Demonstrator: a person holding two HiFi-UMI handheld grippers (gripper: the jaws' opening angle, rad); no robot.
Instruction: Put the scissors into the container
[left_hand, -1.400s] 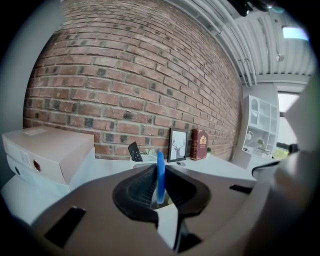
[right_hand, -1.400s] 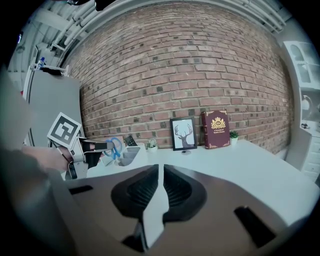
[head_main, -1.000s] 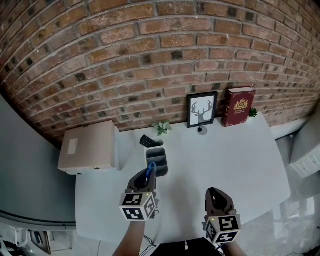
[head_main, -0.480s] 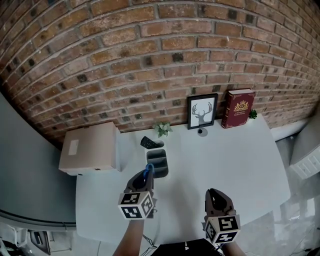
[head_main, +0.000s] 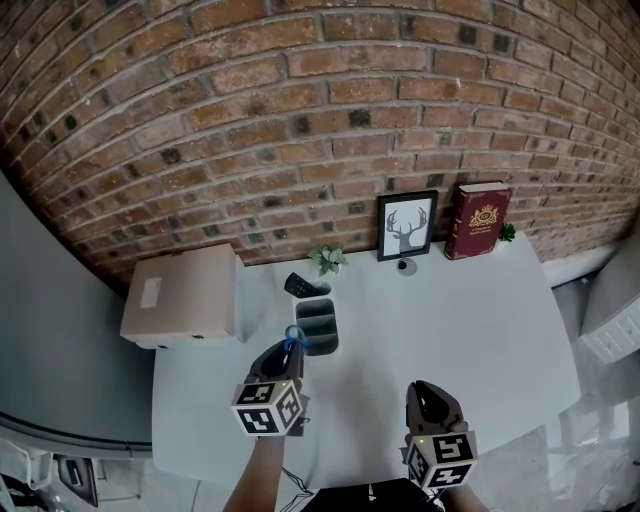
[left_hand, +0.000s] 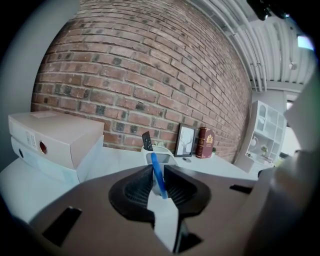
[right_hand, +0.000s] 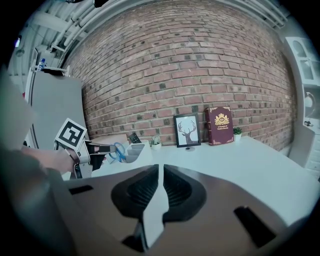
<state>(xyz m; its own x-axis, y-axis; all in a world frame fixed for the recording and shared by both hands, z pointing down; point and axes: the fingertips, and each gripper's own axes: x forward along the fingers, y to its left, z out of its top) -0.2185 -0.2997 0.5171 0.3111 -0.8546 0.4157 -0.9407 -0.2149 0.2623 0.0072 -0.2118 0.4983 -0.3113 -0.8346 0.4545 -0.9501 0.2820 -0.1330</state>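
At the far left a cardboard box (head_main: 180, 295) is sitting against the brick wall, taking no part in the work. Next to it the left hand-held gripper (head_main: 288, 354) is clamping the scissors (left_hand: 158, 174) between its jaws. The blue handle loops are sticking out ahead of the tips, towards the container (head_main: 318, 325). The right gripper view is showing them held up off the white surface (head_main: 470, 320), just beside the container's near rim and not yet over an opening. The pick-up therefore seems done, and what is left is carrying the scissors the last bit forward, lowering them into a compartment and letting go. A dark remote (head_main: 298, 286) is already standing in the far compartment, so the nearer one is looking like the free slot. Further right, the right hand-held gripper (head_main: 430, 398) is hanging low near the front edge, with its jaws drawn to a narrow slit and nothing between them.
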